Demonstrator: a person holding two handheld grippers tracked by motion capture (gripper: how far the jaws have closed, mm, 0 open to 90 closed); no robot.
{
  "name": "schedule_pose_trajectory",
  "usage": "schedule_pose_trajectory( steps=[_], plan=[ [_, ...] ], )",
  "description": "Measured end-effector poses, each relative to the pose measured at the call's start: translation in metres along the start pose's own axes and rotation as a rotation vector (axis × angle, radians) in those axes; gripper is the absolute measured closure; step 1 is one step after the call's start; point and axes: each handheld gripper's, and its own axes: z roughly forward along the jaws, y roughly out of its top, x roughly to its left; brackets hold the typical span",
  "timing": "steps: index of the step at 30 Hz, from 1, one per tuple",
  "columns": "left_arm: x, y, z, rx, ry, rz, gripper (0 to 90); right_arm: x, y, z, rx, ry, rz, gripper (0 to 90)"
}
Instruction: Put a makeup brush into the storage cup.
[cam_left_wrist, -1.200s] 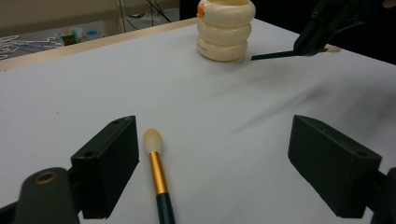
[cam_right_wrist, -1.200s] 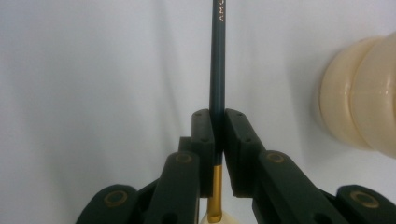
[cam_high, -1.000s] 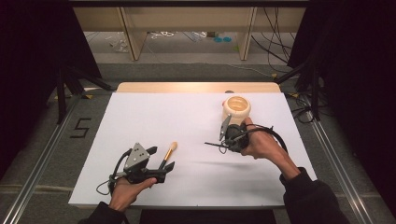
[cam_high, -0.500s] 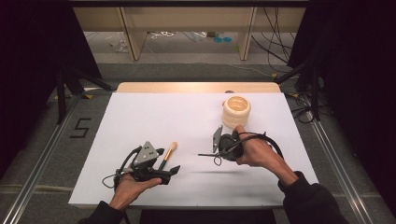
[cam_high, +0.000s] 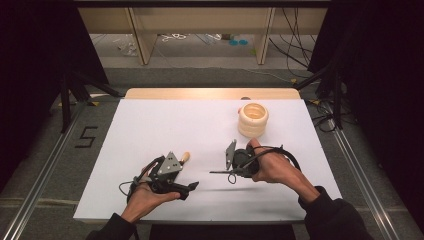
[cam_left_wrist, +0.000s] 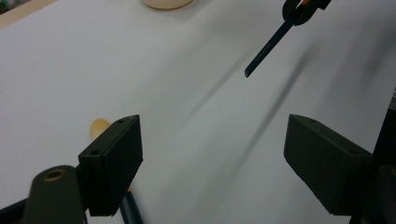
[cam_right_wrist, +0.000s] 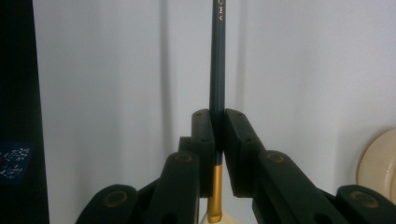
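Your right gripper (cam_high: 226, 172) has its jaws clamped on a dark brush; your left gripper (cam_high: 192, 186) hangs with jaws wide and nothing between them.

In the right gripper view the dark brush (cam_right_wrist: 217, 70) runs straight up out of the shut jaws, its gold ferrule just below the pads and the slim handle pointing away over the white worktop (cam_high: 165, 125). In the high view that handle sticks out level toward your left hand (cam_high: 145, 197), above the sheet. A second brush with a tan wooden end (cam_left_wrist: 99, 126) lies on the worktop just beside your left gripper's near jaw, part hidden behind it. The cream ribbed pot (cam_high: 253, 120) stands near the worktop's far edge, just beyond your right hand (cam_high: 272, 167).
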Motion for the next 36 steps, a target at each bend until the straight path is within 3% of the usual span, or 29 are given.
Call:
schedule_pose_trajectory(
  steps=[3, 4, 14, 18, 25, 27, 29, 30, 31, 32, 33, 34, 35, 36],
  plan=[
    [-0.001, 0.002, 0.000, 0.005, 0.005, 0.005, 19.2, 0.000, 0.001, 0.000, -0.019, -0.001, -0.013, 82.9],
    [-0.001, 0.003, 0.001, 0.003, 0.000, 0.002, 19.1, 0.002, 0.001, 0.000, -0.026, 0.010, 0.011, 82.9],
    [-0.006, 0.009, 0.006, 0.028, -0.032, 0.024, 18.1, 0.003, 0.006, 0.000, -0.017, 0.001, -0.033, 82.9],
    [-0.010, 0.014, 0.009, 0.030, -0.057, 0.051, 19.1, 0.004, 0.009, 0.000, -0.020, 0.003, -0.040, 82.9],
    [-0.017, 0.021, 0.017, 0.104, -0.108, 0.118, 19.4, 0.007, 0.014, 0.001, -0.018, 0.000, -0.083, 82.9],
    [-0.018, 0.022, 0.021, 0.124, -0.146, 0.116, 20.1, 0.009, 0.015, 0.000, -0.017, 0.010, -0.072, 82.9],
    [-0.016, 0.023, 0.024, 0.143, -0.155, 0.116, 21.9, 0.010, 0.016, 0.001, -0.019, 0.004, -0.084, 82.9],
    [-0.016, 0.023, 0.025, 0.147, -0.167, 0.108, 22.3, 0.013, 0.016, -0.001, -0.003, 0.019, -0.058, 82.9],
    [-0.015, 0.024, 0.026, 0.151, -0.175, 0.106, 23.3, 0.013, 0.017, 0.000, -0.030, 0.019, -0.091, 82.9],
    [-0.014, 0.024, 0.027, 0.150, -0.189, 0.101, 23.3, 0.013, 0.017, 0.000, -0.030, 0.019, -0.091, 82.9],
    [-0.015, 0.024, 0.027, 0.135, -0.199, 0.071, 23.9, 0.013, 0.017, 0.000, -0.031, 0.021, -0.098, 82.9],
    [-0.011, 0.026, 0.026, 0.166, -0.217, 0.112, 24.7, 0.014, 0.018, 0.000, -0.039, 0.030, -0.108, 82.9],
    [-0.013, 0.025, 0.028, 0.129, -0.218, 0.054, 25.2, 0.015, 0.019, -0.001, -0.038, 0.024, -0.110, 82.9],
    [-0.012, 0.026, 0.028, 0.139, -0.227, 0.062, 26.4, 0.016, 0.019, -0.002, -0.015, 0.026, -0.092, 82.9]
  ],
)
